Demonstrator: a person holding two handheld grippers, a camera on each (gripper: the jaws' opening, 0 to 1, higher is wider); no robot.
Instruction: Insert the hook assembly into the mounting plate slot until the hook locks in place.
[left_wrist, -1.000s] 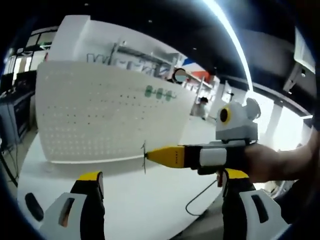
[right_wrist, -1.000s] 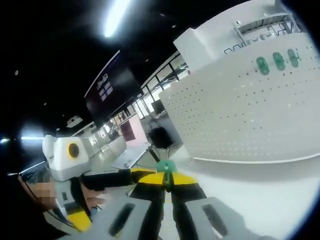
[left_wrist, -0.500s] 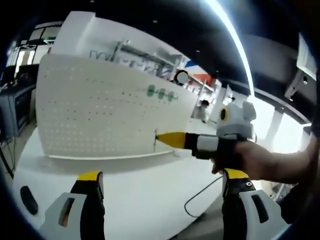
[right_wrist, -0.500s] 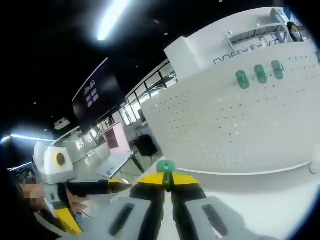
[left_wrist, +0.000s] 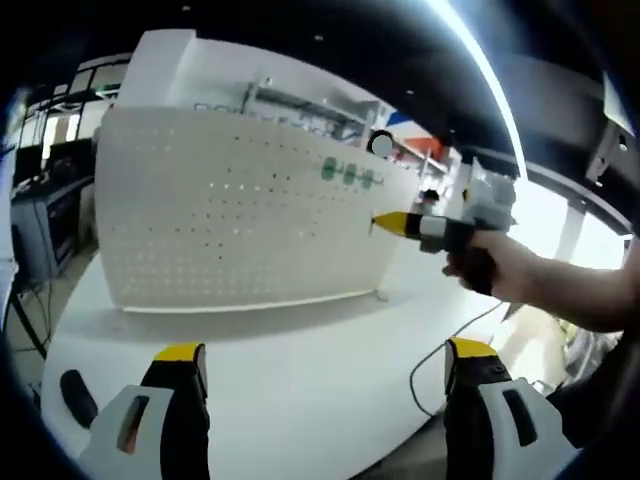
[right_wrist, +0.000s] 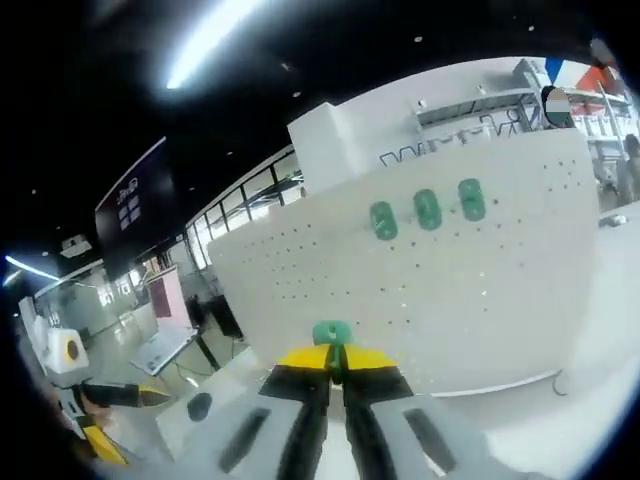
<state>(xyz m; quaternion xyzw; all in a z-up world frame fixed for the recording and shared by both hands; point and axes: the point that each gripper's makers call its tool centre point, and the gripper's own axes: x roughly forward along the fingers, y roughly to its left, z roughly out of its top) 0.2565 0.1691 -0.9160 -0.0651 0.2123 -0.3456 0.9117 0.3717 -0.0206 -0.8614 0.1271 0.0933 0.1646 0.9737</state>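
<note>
Right gripper (right_wrist: 335, 362) has closed in on the white perforated pegboard panel (right_wrist: 440, 300) vs 1 s ago: in right gripper view the board now looms larger, and the three green oval hooks (right_wrist: 427, 209) already on it sit at about 1 o'clock from the yellow jaw tips. Jaws pressed together, pinching a small green round-headed plastic hook assy (right_wrist: 332, 333), which pokes up between the tips, near the board face but not touching as far as I can tell. Board is matte, w/ regular rows of small holes, standing upright on a smooth white tabletop (left_wrist: 300, 370).

Left gripper (left_wrist: 325, 355) jaws spread wide, nothing between them. In left gripper view a person's hand (left_wrist: 505, 275) holds the right gripper at 2 o'clock, tip close to the board, just below-right of the green hooks. A dark cable (left_wrist: 440, 350) trails across the tabletop at 4 o'clock.
</note>
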